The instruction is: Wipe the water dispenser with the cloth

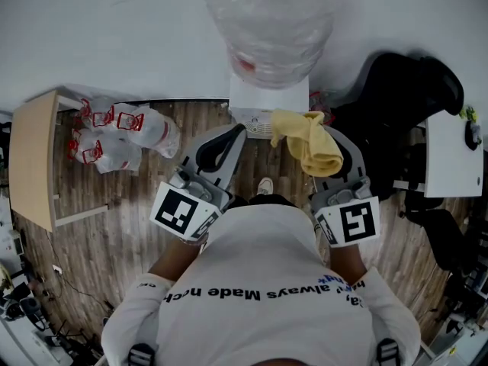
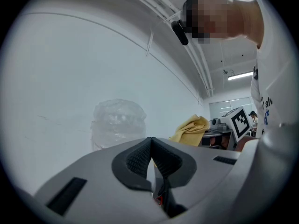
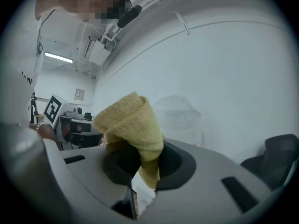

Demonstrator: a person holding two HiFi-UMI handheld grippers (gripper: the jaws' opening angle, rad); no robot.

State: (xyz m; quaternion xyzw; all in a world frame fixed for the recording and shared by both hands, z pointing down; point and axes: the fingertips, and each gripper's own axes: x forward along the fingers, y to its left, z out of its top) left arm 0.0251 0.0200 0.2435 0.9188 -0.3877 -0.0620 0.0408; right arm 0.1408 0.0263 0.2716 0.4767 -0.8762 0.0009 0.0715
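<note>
The yellow cloth is in your right tool; the jaws are closed on one fold of it, and the larger part stands up bunched above the pads and falls over to one side. In the head view the cloth is just in front of the white body of the water dispenser; I cannot tell if it touches it already. The clear bottle sits on top of the dispenser, against the white wall.

Your left tool has its jaws together, with nothing between them; it is beside the dispenser's front, a little to the left.

I judge the wiping is only about to begin; the risk is the grip. The cloth is held by a small fold, so a hard drag on the dispenser may pull it out; being bunched, it would wipe only a narrow strip. A strong push high up could also disturb the bottle.

Plastic bags lie on the floor at left, near a wooden worktop.
</note>
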